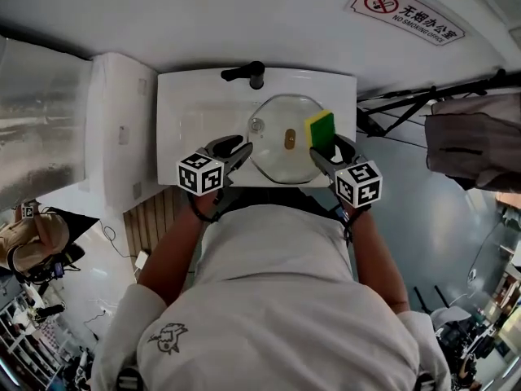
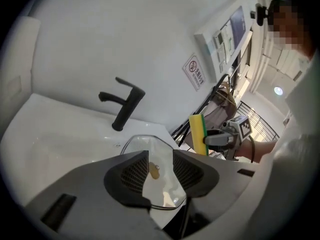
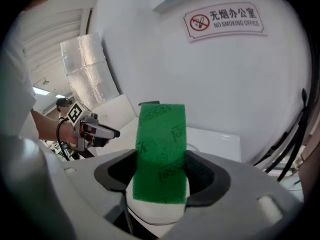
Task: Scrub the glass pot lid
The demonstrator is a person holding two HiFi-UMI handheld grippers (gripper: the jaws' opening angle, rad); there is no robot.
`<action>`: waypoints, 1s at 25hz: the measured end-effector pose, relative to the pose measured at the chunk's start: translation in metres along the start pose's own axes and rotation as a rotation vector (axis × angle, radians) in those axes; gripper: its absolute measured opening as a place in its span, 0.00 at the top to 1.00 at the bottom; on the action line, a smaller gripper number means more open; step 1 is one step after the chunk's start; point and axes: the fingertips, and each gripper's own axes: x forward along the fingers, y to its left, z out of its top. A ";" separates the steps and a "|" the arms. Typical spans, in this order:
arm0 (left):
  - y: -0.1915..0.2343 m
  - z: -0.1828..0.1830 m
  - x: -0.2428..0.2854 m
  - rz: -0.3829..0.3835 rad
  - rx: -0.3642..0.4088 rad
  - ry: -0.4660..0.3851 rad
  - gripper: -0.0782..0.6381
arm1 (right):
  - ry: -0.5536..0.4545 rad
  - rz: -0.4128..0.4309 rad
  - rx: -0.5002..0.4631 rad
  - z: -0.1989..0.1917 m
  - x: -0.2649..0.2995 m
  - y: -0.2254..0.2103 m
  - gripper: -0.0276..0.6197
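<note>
- A white sink (image 1: 187,104) with a black tap (image 1: 244,73) is pictured from above, set against a white wall.
- The glass pot lid (image 1: 277,160) is seen lying flat in the basin, knob up, with no suds or water visible on it.
- The left gripper (image 1: 242,151) is held at the lid's left edge, its fingers spread wide; the lid is seen between them, unclamped.
- The right gripper (image 1: 324,147) is poised at the lid's right edge, its fingers closed on an upright yellow-and-green sponge (image 1: 319,127).
- Scrubbing is judged not yet begun: the lid is to be steadied and the sponge laid on the glass.
</note>
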 end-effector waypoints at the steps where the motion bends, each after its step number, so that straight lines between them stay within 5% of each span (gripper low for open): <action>1: 0.009 -0.006 0.006 -0.003 -0.031 0.014 0.68 | 0.020 -0.003 0.006 -0.005 0.006 -0.005 0.50; 4: 0.028 -0.025 0.022 -0.019 -0.118 0.055 0.68 | 0.071 -0.002 0.018 -0.019 0.021 -0.014 0.50; 11: 0.080 -0.057 0.047 0.035 -0.189 0.128 0.67 | 0.245 -0.014 0.032 -0.068 0.059 -0.042 0.50; 17: 0.093 -0.080 0.069 -0.022 -0.250 0.190 0.67 | 0.359 -0.055 0.026 -0.084 0.091 -0.063 0.50; 25: 0.100 -0.088 0.079 -0.075 -0.331 0.151 0.75 | 0.492 -0.111 -0.011 -0.094 0.122 -0.083 0.50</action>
